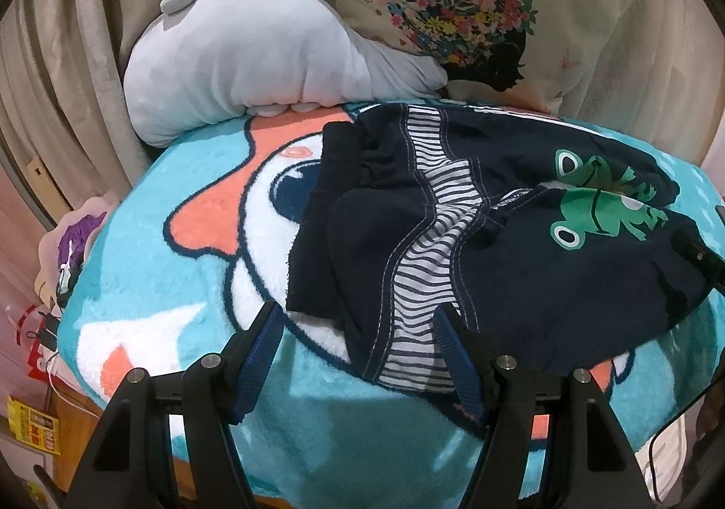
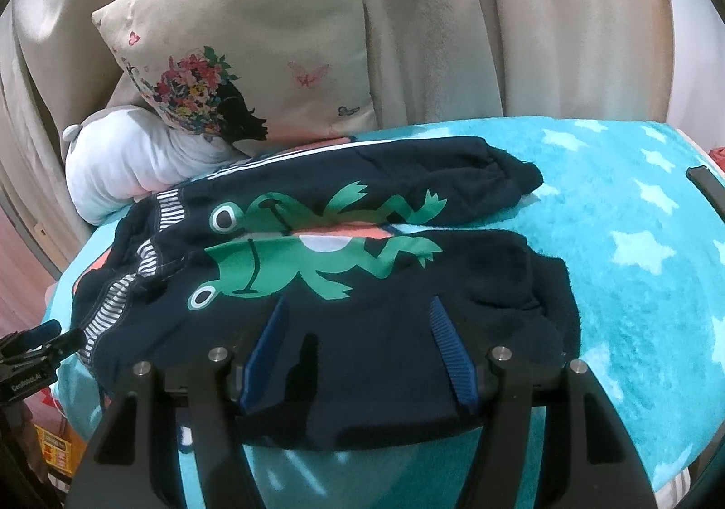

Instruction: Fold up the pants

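Small navy pants [image 1: 521, 237] with a green frog print and striped side panels lie spread on a turquoise cartoon blanket [image 1: 181, 246]. In the right wrist view the pants [image 2: 362, 318] show both legs side by side, cuffs to the right. My left gripper [image 1: 358, 318] is open, hovering at the waistband end near the striped panel. My right gripper [image 2: 358, 314] is open over the near leg, its fingers [image 2: 446, 341] just above or touching the cloth. The left gripper's tip shows at the left edge [image 2: 41, 341].
A grey plush pillow [image 1: 253, 65] and a beige floral cushion [image 1: 476, 10] lie at the blanket's far edge, with beige curtains [image 2: 498, 19] behind. Clutter and a yellow box [image 1: 31, 423] sit left of the bed. Star-printed blanket [image 2: 634, 237] extends right.
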`<state>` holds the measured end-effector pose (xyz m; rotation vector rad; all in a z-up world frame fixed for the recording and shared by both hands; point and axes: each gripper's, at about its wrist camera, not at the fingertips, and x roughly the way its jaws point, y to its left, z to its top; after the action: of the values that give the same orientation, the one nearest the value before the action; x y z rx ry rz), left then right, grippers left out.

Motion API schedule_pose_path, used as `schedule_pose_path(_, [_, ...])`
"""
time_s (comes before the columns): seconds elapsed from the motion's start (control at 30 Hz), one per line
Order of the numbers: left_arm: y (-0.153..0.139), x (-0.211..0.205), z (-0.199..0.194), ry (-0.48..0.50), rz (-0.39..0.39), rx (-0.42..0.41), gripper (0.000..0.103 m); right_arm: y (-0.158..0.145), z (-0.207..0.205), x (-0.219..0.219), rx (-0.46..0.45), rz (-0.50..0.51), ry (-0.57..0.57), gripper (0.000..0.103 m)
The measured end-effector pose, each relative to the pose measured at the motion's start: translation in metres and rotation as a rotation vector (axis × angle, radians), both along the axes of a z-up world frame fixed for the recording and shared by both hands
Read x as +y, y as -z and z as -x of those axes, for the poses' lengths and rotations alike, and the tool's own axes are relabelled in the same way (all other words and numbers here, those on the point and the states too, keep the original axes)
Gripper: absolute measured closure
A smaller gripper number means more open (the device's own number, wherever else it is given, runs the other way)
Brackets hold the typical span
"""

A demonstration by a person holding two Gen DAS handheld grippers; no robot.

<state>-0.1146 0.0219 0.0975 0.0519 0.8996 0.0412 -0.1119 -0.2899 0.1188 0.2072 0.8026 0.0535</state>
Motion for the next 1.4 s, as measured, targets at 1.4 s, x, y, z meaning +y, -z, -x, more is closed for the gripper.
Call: schedule_pose_path(1.4, [0.025,-0.030,-0.252,0.456,0.214,0.299,0.029,0.027,-0.240,0.009,0.342,0.216,-0.384,0.032])
